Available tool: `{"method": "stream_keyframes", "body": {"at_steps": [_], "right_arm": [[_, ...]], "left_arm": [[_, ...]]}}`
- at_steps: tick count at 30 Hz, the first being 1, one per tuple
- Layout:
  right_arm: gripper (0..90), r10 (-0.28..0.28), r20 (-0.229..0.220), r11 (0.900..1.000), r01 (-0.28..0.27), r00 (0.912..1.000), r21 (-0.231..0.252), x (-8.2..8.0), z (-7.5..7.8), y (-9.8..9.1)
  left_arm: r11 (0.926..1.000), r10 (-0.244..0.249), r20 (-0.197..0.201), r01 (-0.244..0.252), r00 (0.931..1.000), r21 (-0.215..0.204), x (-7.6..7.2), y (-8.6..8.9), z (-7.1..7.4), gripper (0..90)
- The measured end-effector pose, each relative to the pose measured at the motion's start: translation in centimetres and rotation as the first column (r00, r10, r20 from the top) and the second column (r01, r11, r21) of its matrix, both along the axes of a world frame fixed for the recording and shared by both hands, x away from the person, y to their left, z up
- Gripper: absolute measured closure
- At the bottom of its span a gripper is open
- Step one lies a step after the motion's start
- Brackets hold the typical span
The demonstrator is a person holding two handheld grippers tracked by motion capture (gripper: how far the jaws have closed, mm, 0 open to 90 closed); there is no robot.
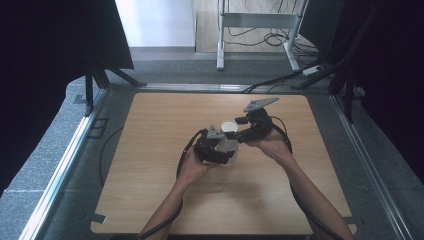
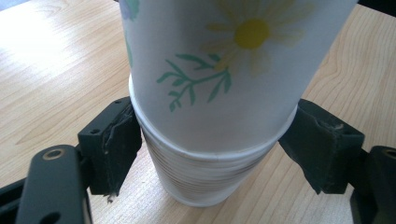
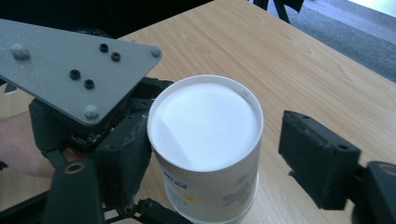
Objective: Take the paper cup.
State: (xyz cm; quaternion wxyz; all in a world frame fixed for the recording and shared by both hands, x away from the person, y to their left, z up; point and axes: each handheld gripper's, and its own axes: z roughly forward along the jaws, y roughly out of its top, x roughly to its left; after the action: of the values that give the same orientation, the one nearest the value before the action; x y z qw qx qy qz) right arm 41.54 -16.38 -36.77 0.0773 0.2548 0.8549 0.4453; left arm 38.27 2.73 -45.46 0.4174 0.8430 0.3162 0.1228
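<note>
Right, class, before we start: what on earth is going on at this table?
A person works at a wooden table with a gripper in each hand, handling a stack of upside-down paper cups. The left gripper clamps the lower cups of the stack, its pads pressed on both sides. The right gripper straddles the top cup, which has a daisy print; one pad touches it, the other stands a little off. The top cup is partly raised off the rest, so it looks like cups are being separated.

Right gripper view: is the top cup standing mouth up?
No: the top cup is upside down, its flat closed white base facing up between the right gripper jaws, over the wooden table.
</note>
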Motion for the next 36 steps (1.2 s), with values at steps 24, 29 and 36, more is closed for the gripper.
{"method": "stream_keyframes", "body": {"at_steps": [24,29,36], "right_arm": [[37.8,0.028,0.040,0.9995,-0.027,0.9988,-0.019,-0.5,2.3,0.0],[37.7,0.031,0.045,0.9995,-0.031,0.9985,-0.011,-0.5,2.9,-0.1],[37.7,0.037,0.050,0.9993,-0.037,0.9980,-0.012,-0.6,4.1,-0.1]], "left_arm": [[0.9999,-0.009,0.013,0.009,0.9999,-0.005,0.0,0.1,-0.2,21.1],[0.9999,-0.013,0.010,0.013,0.9999,-0.003,0.1,0.2,-0.2,20.9],[0.9998,-0.020,0.010,0.020,0.9997,0.000,0.1,0.2,-0.3,20.6]]}}
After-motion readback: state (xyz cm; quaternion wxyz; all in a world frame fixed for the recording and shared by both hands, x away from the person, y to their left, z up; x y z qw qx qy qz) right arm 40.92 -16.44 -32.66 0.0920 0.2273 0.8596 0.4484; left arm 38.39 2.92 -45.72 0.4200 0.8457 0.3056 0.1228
